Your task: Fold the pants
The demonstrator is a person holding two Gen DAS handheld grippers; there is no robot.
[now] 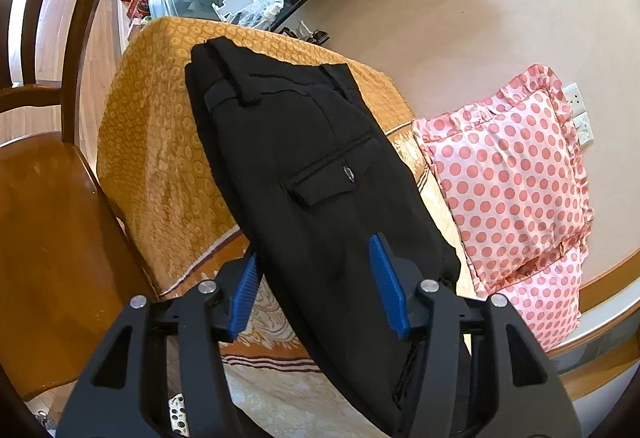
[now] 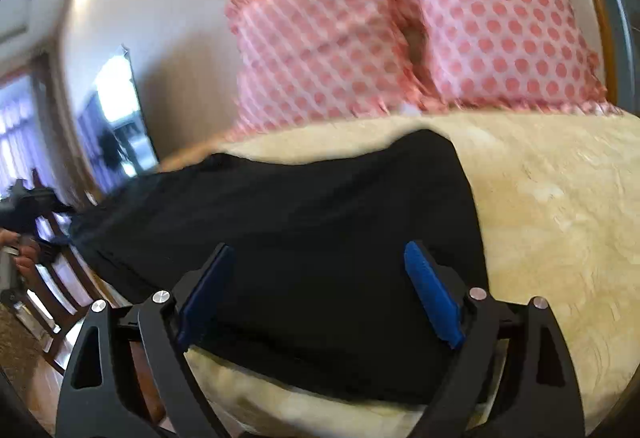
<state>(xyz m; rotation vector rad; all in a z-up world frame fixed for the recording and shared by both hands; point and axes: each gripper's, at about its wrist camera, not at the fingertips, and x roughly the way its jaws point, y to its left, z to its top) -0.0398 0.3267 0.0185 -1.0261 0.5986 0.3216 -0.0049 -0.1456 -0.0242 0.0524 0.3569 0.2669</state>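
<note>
Black pants lie lengthwise on a bed with an orange-gold patterned cover; the waistband is at the far end and a flapped back pocket faces up. My left gripper is open, its blue pads on either side of the pants' near part, just above the cloth. In the right wrist view the pants lie as a broad black layer across the cream cover. My right gripper is open over the near edge of the cloth. That view is blurred.
Pink polka-dot pillows lean at the head of the bed, also in the right wrist view. A wooden chair stands by the bed's left side. A glass-topped stand with clutter is beyond the bed's far end.
</note>
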